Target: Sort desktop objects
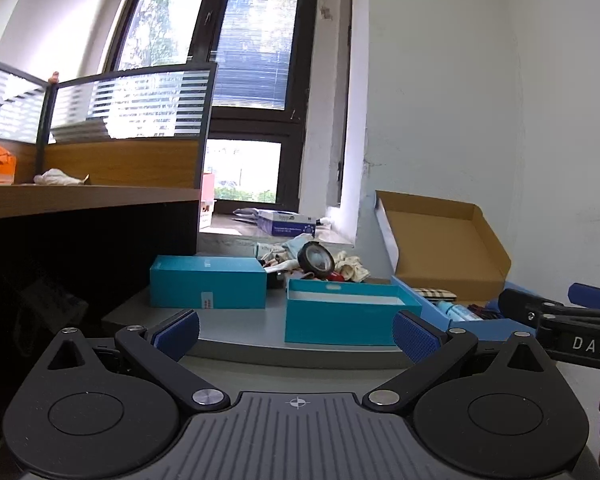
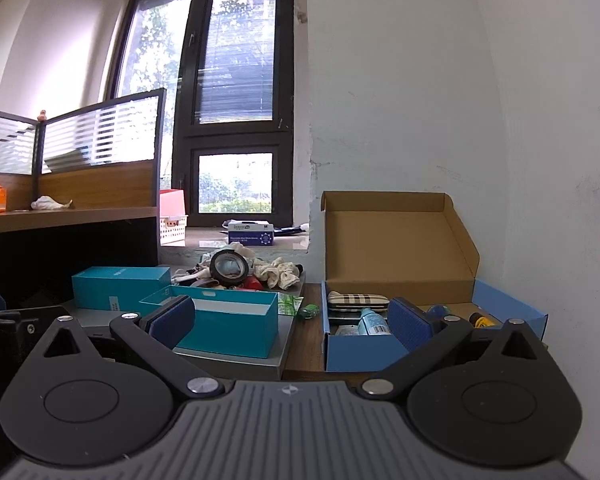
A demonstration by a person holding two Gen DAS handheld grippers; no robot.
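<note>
A glossy black tape roll [image 2: 229, 267] is seen propped on crumpled cloths [image 2: 278, 273] behind an open teal cardboard box [image 2: 228, 328] on the grey tray [image 2: 236, 364]. Left gripper [image 1: 296, 334] and right gripper [image 2: 290, 322] are held wide, ribbed blue pads [image 2: 406, 328] empty.

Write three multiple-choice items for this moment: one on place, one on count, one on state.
1. Where is the checked case?
A. in the blue cardboard box
B. on the windowsill
C. on the wooden desk

2. How many teal boxes are there?
A. one
B. two
C. four

3. How are the right gripper jaws?
A. shut on tape
B. shut, empty
C. open, empty

Answers:
1 A: it lies along the box's back, beside a small bottle.
2 B: a closed teal box and an open teal box.
3 C: wide apart, nothing between them.
</note>
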